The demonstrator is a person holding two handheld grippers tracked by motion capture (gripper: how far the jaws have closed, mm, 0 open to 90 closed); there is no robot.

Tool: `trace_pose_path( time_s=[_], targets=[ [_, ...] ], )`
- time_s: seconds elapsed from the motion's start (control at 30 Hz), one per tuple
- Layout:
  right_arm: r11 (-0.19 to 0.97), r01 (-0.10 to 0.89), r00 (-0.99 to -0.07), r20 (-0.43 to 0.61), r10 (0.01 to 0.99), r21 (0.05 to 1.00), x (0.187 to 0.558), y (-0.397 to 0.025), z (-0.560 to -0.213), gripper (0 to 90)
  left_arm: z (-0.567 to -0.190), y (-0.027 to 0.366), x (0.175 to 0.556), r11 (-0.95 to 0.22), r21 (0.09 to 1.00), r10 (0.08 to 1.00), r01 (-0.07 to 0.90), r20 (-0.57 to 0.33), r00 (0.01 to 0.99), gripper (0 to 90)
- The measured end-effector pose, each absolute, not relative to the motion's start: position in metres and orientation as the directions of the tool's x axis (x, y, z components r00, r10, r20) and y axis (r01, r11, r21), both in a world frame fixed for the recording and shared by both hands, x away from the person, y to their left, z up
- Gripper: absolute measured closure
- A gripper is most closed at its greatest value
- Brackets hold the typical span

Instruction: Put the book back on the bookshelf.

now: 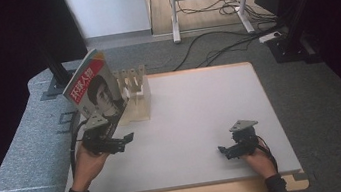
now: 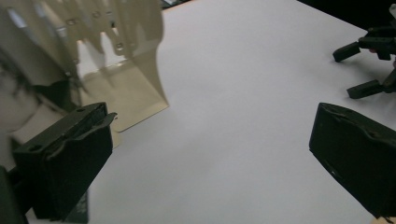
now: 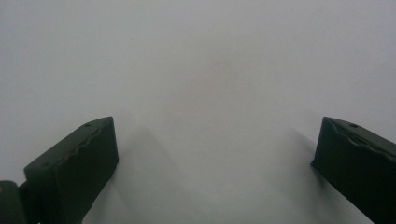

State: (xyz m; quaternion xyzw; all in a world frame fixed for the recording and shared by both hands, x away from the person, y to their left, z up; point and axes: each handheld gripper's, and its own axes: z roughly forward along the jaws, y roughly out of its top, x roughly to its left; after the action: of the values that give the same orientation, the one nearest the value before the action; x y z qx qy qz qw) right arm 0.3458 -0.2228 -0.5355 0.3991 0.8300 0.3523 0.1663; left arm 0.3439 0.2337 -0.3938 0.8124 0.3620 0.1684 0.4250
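Wooden slats make up the one rack (image 1: 135,93) standing at the far left of the white table (image 1: 202,122), a row of upright dividers rising from its base; the exact number of dividers is hard to count. One magazine (image 1: 94,86) with a red band and a portrait on its cover stands tilted at the rack's left end, leaning against it, its lower edge just behind the left gripper (image 1: 123,142). Two grippers are in use, one in each of the person's two hands. That left gripper sits low over the table just in front of the magazine and rack, its two black jaws spread wide with nothing between them; in the left gripper view the rack's pale base (image 2: 123,93) lies just past the left jaw and the blurred cover fills the left edge. Well apart, near the front right of the table, the right gripper (image 1: 228,151) hovers low, its two jaws also wide apart over bare white tabletop (image 3: 196,70)
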Motion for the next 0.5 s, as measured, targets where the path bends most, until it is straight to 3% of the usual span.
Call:
trace_pose_path(
  time_s=[0.5],
  targets=[
    [0.433, 0.545, -0.628, 0.007, 0.778, 0.718, 0.346, -0.223, -0.536, 0.0, -0.427, 0.177, 0.361, -0.421, 0.791, 0.656, 0.443, -0.072, 0.752, 0.0]
  ],
)
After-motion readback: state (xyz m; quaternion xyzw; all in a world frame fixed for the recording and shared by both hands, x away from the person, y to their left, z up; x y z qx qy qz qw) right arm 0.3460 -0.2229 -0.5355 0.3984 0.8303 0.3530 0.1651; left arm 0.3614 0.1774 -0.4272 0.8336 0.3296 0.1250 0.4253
